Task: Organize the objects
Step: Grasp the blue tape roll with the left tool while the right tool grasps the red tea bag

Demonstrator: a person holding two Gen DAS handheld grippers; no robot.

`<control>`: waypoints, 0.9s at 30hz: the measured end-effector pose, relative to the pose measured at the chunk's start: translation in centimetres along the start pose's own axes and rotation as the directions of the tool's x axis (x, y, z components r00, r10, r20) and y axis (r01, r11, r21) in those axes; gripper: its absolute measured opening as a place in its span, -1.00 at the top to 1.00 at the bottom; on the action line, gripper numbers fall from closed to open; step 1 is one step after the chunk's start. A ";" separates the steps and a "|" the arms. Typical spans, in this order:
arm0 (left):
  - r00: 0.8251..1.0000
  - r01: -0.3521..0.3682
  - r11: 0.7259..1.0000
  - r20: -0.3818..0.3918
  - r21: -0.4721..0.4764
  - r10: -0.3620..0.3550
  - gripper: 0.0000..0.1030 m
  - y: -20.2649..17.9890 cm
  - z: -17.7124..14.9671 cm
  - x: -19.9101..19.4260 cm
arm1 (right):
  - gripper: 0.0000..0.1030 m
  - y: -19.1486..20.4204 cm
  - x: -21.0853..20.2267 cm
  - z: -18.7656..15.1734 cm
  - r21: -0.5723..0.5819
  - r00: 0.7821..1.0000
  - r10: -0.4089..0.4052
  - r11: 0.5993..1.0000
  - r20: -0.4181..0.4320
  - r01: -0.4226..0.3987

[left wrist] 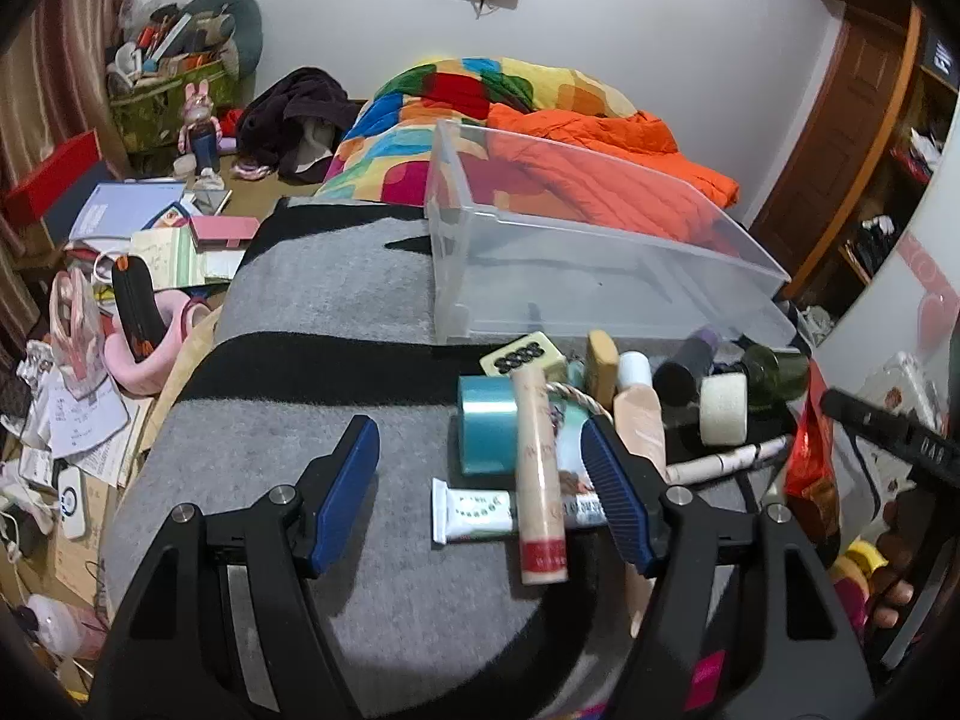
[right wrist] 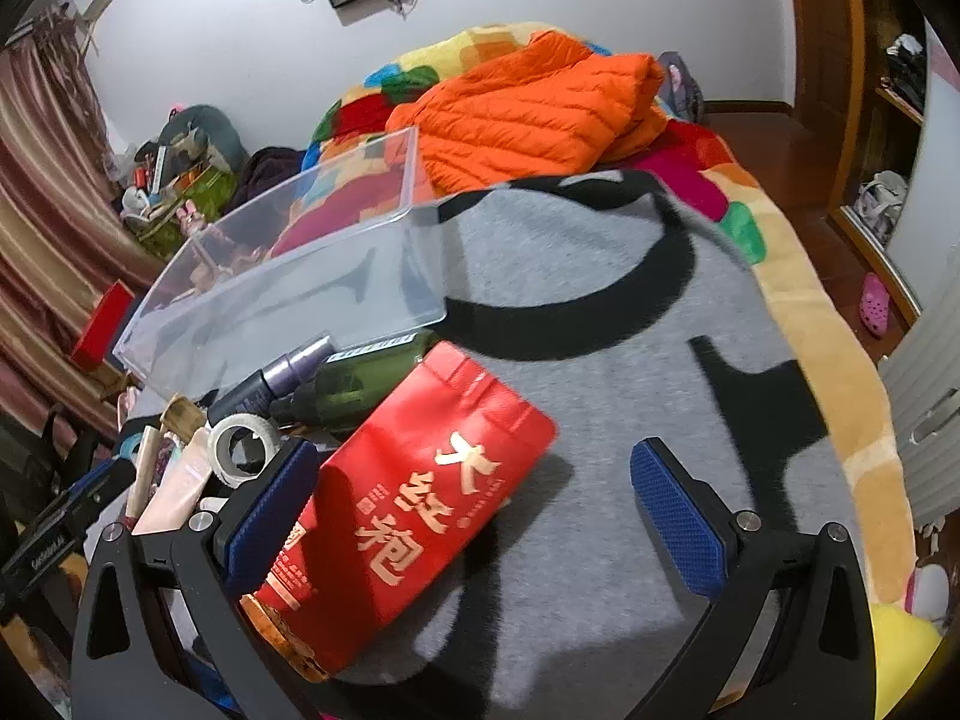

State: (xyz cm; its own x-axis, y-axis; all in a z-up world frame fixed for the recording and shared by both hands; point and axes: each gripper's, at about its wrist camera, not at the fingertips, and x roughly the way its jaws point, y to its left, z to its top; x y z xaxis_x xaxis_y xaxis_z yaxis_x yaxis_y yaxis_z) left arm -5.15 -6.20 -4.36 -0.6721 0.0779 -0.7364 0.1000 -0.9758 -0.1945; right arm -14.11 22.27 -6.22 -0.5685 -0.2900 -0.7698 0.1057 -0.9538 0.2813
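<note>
The left gripper (left wrist: 483,483) hovers low over the grey-and-black blanket (left wrist: 336,300) on the bed, pointing forward, its blue-padded fingers (left wrist: 345,489) spread wide and holding nothing; a beige tube with a red end (left wrist: 539,483) lies between them, untouched. The right gripper (right wrist: 480,516) hangs just as low, tilted a little, fingers (right wrist: 678,516) wide apart, with one red foil pouch with gold lettering (right wrist: 414,504) lying flat between them against the left pad; whether it actually touches, I cannot tell.

One clear plastic storage bin (left wrist: 600,276) sits on the blanket behind the pile, nothing visible in it. One orange quilted jacket (right wrist: 534,102) lies beyond. In front of the bin: one dark green bottle (right wrist: 360,390), one teal tape roll (left wrist: 486,426), one white tape roll (right wrist: 243,447), one small white tube (left wrist: 474,516) and one pale game tile with dark dots (left wrist: 523,357).
</note>
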 end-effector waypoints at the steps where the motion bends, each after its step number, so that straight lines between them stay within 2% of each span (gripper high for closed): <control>1: 1.000 0.002 1.000 0.004 -0.009 -0.002 -0.32 0.2 0.1 0.0 | -1.00 0.2 0.3 0.0 -0.006 1.000 0.008 1.000 -0.008 -0.008; 3: 1.000 0.007 1.000 0.014 -0.022 -0.007 -0.27 0.5 0.4 0.0 | -1.00 0.8 0.7 -0.3 -0.021 0.999 0.027 0.999 -0.024 -0.028; 6: 1.000 0.007 1.000 0.004 -0.023 -0.007 -0.03 0.6 0.8 0.5 | -1.00 1.7 1.1 -0.9 -0.059 0.999 0.035 0.998 -0.041 -0.037; 8: 1.000 0.011 1.000 -0.006 -0.022 -0.011 0.22 0.6 0.8 0.8 | -1.00 2.1 1.3 -1.1 -0.082 0.998 0.037 0.996 -0.047 -0.041; 12: 1.000 0.024 0.999 0.000 -0.021 -0.024 0.44 0.6 0.6 0.8 | -0.95 2.1 1.7 -1.6 -0.133 0.996 0.049 0.989 -0.077 -0.058; 16: 1.000 0.027 0.999 0.002 -0.017 -0.027 0.65 0.6 0.5 0.8 | -0.63 1.7 1.8 -1.7 -0.181 0.996 0.038 0.982 -0.086 -0.054; 21: 1.000 0.013 1.000 0.013 -0.016 -0.013 0.66 0.7 0.4 0.6 | -0.56 1.6 2.0 -1.0 -0.228 0.997 0.029 0.973 -0.070 -0.045; 27: 0.998 -0.024 0.999 0.056 -0.030 0.026 0.66 1.5 0.5 -1.0 | -0.60 1.1 0.9 0.8 -0.169 0.998 0.048 0.984 -0.034 -0.053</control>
State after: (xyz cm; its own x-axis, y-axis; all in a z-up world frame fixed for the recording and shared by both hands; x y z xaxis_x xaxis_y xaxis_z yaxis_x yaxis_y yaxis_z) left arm -4.69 -7.83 -3.57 -0.7093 0.0414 -0.7037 0.1382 -0.9707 -0.1964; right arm -15.12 20.99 -6.16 -0.5344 -0.3383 -0.7746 0.2727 -0.9364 0.2208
